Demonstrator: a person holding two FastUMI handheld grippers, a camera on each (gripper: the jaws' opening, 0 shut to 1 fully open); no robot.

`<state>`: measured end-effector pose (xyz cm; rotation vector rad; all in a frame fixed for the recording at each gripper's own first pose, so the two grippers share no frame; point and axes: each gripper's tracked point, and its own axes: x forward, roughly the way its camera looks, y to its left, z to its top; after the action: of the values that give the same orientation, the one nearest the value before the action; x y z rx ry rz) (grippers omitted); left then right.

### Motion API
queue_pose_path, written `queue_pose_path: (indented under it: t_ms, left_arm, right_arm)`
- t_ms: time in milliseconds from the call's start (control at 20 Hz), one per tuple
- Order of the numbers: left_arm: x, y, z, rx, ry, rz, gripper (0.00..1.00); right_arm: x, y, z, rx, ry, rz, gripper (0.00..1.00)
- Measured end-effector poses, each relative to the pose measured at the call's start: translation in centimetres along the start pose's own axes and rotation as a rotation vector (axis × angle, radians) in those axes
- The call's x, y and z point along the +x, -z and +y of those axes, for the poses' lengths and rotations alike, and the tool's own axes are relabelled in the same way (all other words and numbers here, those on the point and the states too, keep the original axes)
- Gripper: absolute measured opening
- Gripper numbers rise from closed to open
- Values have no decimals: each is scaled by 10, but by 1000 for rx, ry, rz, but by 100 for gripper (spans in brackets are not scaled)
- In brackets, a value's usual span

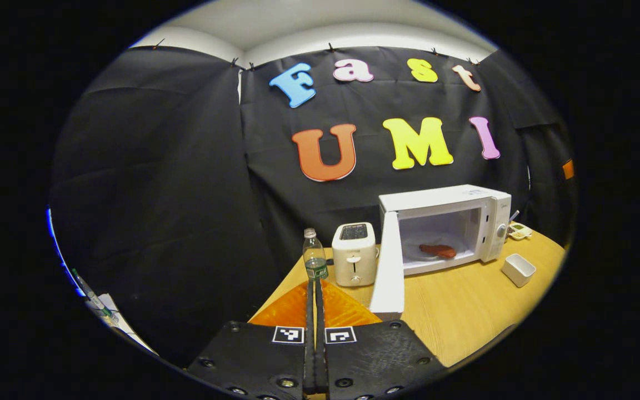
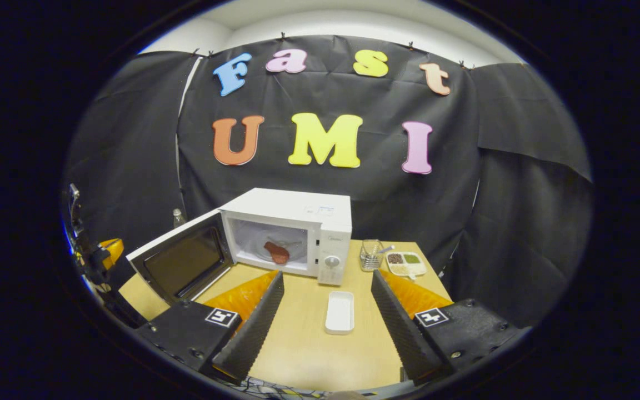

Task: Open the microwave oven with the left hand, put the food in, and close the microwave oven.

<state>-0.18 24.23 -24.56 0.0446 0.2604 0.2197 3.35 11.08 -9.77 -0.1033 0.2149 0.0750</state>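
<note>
Right gripper view: the microwave (image 2: 298, 233) sits at twelve o'clock on the desk (image 2: 309, 344), door (image 2: 184, 264) swung wide, food (image 2: 277, 253) inside; right claw (image 2: 325, 311) gapes empty, left claw (image 1: 315, 333) pressed together, ready to close it.

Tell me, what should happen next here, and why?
Probably the left gripper, fingers together and empty, should reach to the open door and push it shut: the food already lies inside the microwave, and the right gripper is open, holding nothing.
</note>
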Motion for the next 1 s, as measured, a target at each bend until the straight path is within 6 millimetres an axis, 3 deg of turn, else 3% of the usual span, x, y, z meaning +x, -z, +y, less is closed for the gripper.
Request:
queue_pose_path:
  t_ms: [50, 100, 150, 200, 250, 300, 350, 450, 500, 550, 700, 750, 800, 850, 900, 1000]
  left_arm:
    - [4, 9, 0, -5, 10, 9, 0]
    - [8, 18, -3, -14, 18, 36, 0]
    - [10, 24, -8, -14, 37, 41, 0]
    - [13, 28, -11, -6, 44, 45, 0]
    - [14, 31, -13, 6, 46, 47, 0]
    - [17, 33, -18, 9, 65, 54, 0]
    - [18, 34, -19, 20, 52, 50, 0]
    - [18, 36, -25, 14, 65, 55, 0]
    - [18, 36, -32, 4, 82, 58, 0]
    - [15, 37, -41, 11, 100, 61, 0]
    - [9, 35, -73, 32, 160, 46, 0]
    - [7, 34, -85, 32, 179, 44, 7]
    - [6, 34, -99, 33, 199, 42, 0]
    - [4, 32, -111, 39, 216, 38, 0]
    - [3, 29, -124, 43, 230, 32, 0]
    - [2, 23, -149, 40, 264, 19, 0]
  right_arm:
    - [-3, 1, -3, 0, 5, 6, 93]
    - [-5, 5, -3, 2, 5, 13, 100]
    - [-8, 7, -6, 5, 10, 20, 100]
    - [-9, 9, -9, 7, 16, 27, 93]
    - [-11, 12, -11, 9, 19, 35, 100]
    - [-11, 14, -13, 13, 22, 43, 100]
    - [-12, 16, -15, 16, 25, 48, 93]
    - [-13, 18, -18, 28, 27, 60, 93]
    - [-12, 20, -18, 32, 26, 65, 100]
    - [-13, 20, -20, 34, 24, 70, 93]
    - [-13, 19, -25, 40, 24, 69, 93]
    - [-13, 19, -27, 40, 24, 71, 100]
    - [-12, 20, -29, 40, 21, 73, 93]
    - [-12, 19, -31, 39, 20, 73, 93]
    - [-10, 19, -34, 35, 19, 75, 100]
    - [-6, 20, -40, 38, 15, 83, 100]
